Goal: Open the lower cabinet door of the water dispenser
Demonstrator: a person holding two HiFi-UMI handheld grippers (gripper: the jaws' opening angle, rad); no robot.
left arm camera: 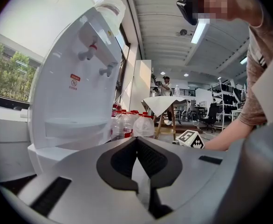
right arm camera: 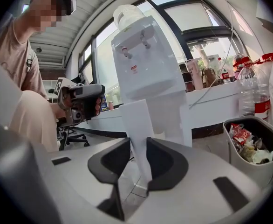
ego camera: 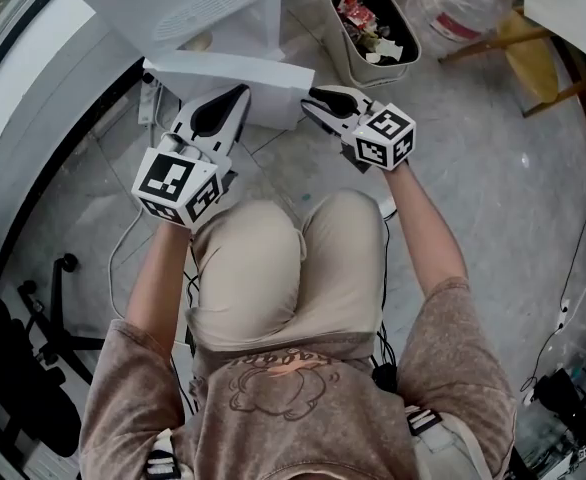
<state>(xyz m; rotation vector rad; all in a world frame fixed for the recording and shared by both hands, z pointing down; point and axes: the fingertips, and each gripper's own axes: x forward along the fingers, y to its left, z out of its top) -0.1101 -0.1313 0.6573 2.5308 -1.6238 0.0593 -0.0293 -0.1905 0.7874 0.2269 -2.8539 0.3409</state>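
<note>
I have my right gripper (right arm camera: 135,148) pinching the upright free edge of the lower cabinet door (right arm camera: 136,120), which stands swung out from the water dispenser (right arm camera: 148,64) straight ahead, while my left gripper (left arm camera: 136,141) sits pressed together, empty.

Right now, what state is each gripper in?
Left gripper: closed, nothing in it.
Right gripper: closed on the cabinet door edge.
</note>
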